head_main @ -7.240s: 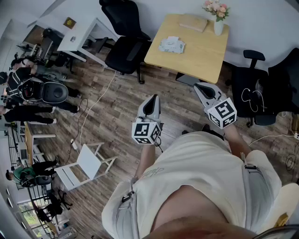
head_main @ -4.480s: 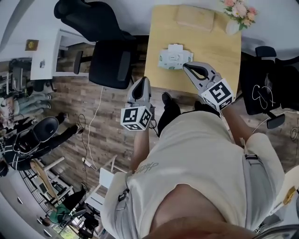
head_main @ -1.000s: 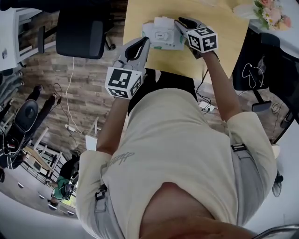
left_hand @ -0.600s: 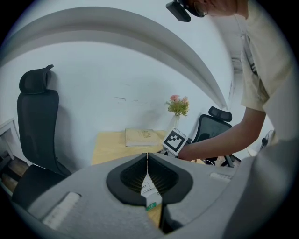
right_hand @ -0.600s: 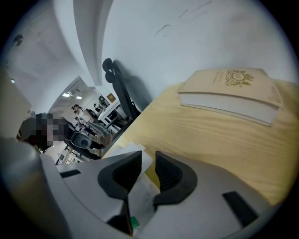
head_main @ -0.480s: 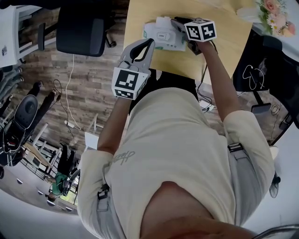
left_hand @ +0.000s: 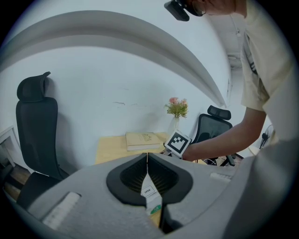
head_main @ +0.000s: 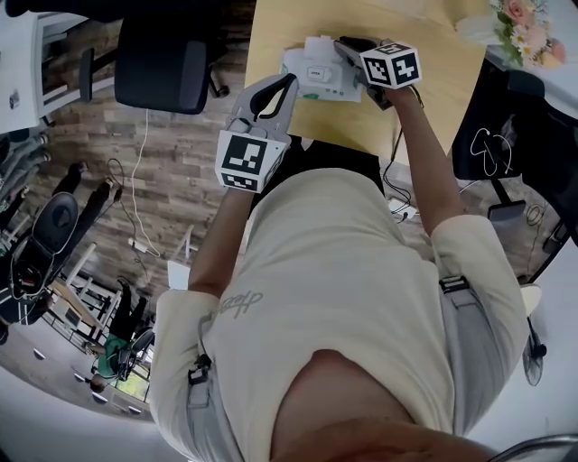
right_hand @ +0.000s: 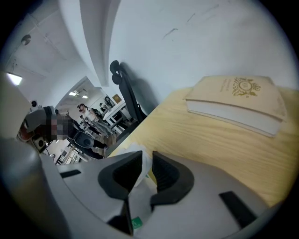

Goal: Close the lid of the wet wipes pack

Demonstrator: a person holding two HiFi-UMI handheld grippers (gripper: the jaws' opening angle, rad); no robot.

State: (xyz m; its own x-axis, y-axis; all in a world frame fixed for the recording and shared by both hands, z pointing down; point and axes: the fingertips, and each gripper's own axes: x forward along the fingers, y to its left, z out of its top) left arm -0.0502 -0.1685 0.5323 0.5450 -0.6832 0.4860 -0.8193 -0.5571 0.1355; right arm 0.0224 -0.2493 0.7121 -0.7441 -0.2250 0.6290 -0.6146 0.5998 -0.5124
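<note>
The white wet wipes pack point(head_main: 316, 79) lies at the near edge of the wooden table point(head_main: 433, 86), its lid point(head_main: 318, 47) raised at the far side. My right gripper point(head_main: 343, 43) reaches over the pack beside the lid. In the right gripper view its jaws point(right_hand: 145, 156) stand almost together with the white lid flap point(right_hand: 139, 161) between them. My left gripper point(head_main: 287, 81) hovers at the pack's near left corner, shut and holding nothing. In the left gripper view, the pack's "OPEN" label point(left_hand: 147, 190) shows below the touching tips point(left_hand: 147, 156).
A cream book point(right_hand: 238, 102) lies at the table's far side, and a vase of flowers point(head_main: 519, 18) stands at the far right corner. One black office chair point(head_main: 163, 63) stands left of the table, another point(head_main: 515, 126) to its right. Cables trail on the wood floor.
The person has walked up to the table and brought both grippers to the pack. In the last second the right gripper edged farther over the pack toward the lid; the left barely moved.
</note>
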